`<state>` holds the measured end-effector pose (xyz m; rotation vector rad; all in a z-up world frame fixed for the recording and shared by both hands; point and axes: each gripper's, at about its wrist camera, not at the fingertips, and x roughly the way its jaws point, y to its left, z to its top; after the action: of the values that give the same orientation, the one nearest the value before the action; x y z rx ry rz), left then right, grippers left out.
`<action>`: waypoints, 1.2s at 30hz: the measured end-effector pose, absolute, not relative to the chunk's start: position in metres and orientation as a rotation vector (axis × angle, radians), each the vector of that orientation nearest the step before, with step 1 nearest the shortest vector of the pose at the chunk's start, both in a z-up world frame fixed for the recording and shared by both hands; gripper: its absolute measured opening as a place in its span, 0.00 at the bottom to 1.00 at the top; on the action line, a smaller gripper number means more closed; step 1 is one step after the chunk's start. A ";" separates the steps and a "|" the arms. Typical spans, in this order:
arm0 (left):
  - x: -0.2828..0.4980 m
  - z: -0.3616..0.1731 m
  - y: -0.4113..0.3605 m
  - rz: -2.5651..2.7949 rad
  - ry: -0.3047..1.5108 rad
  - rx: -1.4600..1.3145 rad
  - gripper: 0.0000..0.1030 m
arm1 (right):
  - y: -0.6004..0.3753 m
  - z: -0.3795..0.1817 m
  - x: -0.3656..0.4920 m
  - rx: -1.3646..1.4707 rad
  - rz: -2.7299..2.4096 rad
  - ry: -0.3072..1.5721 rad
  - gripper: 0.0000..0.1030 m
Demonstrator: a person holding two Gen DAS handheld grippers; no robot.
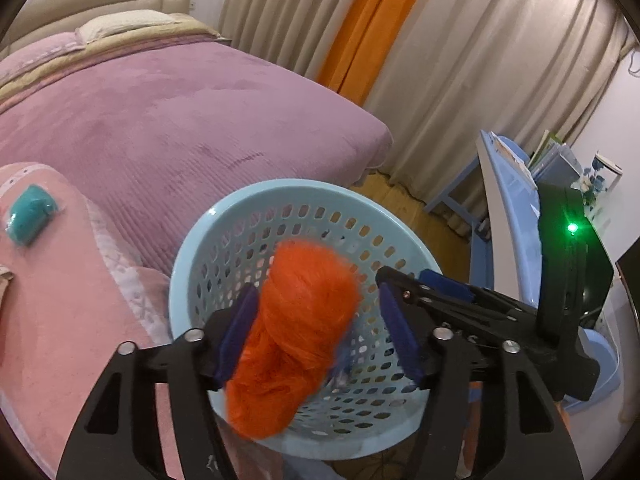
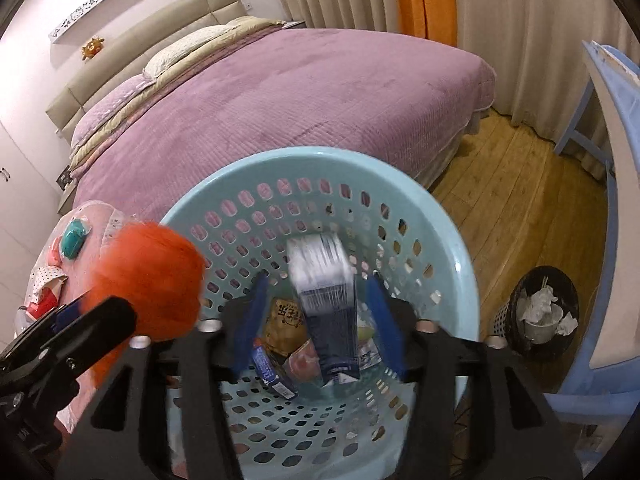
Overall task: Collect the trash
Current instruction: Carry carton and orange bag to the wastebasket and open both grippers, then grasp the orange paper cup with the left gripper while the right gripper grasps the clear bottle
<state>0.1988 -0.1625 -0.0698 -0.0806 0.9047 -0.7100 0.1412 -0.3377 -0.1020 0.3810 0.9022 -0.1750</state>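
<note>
Only the right wrist view shows wrappers in the basket [image 2: 452, 264]. A blurred carton [image 2: 328, 316] stands lengthwise between the right gripper [image 2: 320, 336]'s wide-open jaws, untouched. The left gripper [image 1: 316, 336], also open, has orange wool [image 1: 296, 336] against one pad.

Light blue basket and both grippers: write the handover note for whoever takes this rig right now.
Left hand-held gripper: jaws apart, orange fluffy bundle between them over the light blue basket, touching only one pad; blurred, apparently dropping.
Right hand-held gripper: open, dark blue carton blurred between the fingers above the basket's contents, apparently falling.
Done: snack wrappers already lie in the basket.
Left: teal packet on the pink cover by the bed; confirm both drops landed inside.
</note>
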 end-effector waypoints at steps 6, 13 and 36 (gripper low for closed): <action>0.187 -0.059 -0.149 -0.705 0.868 -0.097 0.65 | -0.332 -0.090 0.132 0.365 -0.161 0.876 0.58; 0.174 -0.038 -0.129 -0.697 0.821 -0.120 0.65 | -0.312 -0.067 0.122 0.354 -0.114 0.840 0.58; 0.102 0.040 0.068 -0.386 0.589 -0.163 0.69 | -0.136 0.022 0.112 0.134 0.275 0.654 0.58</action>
<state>0.1016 0.0677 0.0404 -0.1632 0.5888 -0.3865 0.1122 -0.1358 0.0224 0.1340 0.6537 0.2746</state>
